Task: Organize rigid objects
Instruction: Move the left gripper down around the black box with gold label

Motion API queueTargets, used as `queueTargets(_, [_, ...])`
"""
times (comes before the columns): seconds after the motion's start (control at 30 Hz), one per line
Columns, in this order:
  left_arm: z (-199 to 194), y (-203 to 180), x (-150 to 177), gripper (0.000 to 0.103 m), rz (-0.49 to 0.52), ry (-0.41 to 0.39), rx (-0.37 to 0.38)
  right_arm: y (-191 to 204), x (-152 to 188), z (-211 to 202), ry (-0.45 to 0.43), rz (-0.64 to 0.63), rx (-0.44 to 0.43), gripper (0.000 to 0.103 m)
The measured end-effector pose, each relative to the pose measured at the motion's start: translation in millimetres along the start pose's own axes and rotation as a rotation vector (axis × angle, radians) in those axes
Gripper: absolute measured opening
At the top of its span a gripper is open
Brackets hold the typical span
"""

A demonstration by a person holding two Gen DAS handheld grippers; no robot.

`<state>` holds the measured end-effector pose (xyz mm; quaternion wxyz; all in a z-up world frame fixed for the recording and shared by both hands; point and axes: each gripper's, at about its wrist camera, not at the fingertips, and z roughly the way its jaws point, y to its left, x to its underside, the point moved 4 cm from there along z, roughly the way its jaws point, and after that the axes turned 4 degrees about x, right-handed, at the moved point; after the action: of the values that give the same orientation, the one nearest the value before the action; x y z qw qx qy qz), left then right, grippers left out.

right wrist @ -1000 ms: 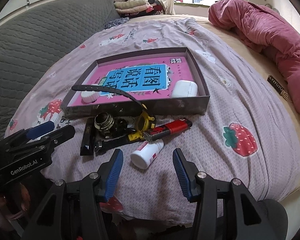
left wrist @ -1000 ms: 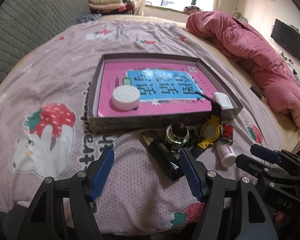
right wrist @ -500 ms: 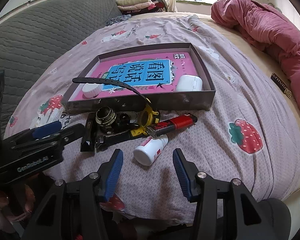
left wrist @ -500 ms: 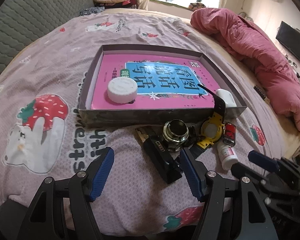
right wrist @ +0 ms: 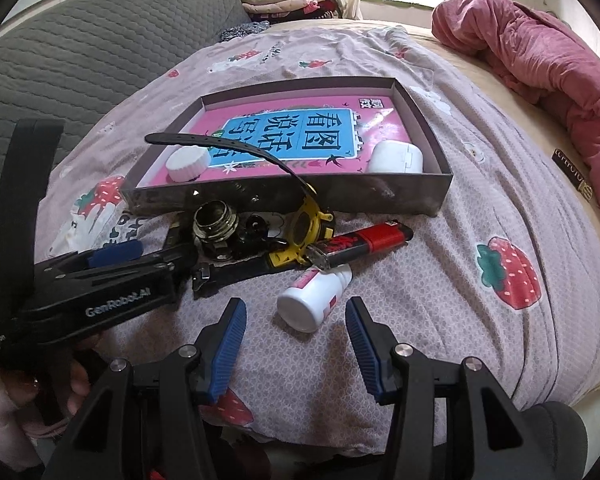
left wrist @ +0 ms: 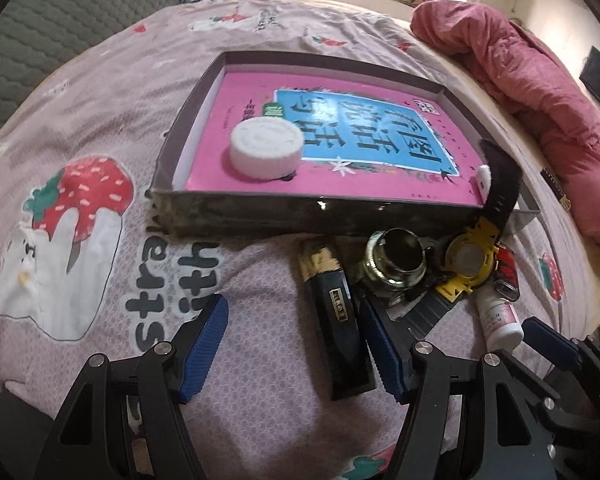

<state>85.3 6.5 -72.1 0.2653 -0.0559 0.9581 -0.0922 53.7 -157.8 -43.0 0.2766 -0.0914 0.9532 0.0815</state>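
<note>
Left gripper (left wrist: 294, 344) moved nearer black case (left wrist: 337, 326), fingers spread, right gripper (right wrist: 296, 344) spread before white bottle (right wrist: 314, 300)

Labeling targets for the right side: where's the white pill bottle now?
In the right wrist view, the white pill bottle lies on its side on the bedspread, just ahead of the open right gripper, its far end under the red lighter.

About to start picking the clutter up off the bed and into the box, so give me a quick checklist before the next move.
1. Left tongs open: ok.
2. Right tongs open: ok.
3. Black case between the left fingers: ok, not yet gripped.
4. White bottle lined up with the right tongs: ok.
5. Box has free room: ok, beside the white lid and white case.
6. Watch strap clear of the box: not ok, it arches over the wall.
</note>
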Motion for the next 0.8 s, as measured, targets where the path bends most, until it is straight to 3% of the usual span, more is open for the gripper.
queueTargets(0.8, [10.1, 7.2, -13.1, 0.070, 0.016, -0.027, 0.007, -16.9, -5.1, 27.8, 0.019, 0.153, -0.021, 0.051])
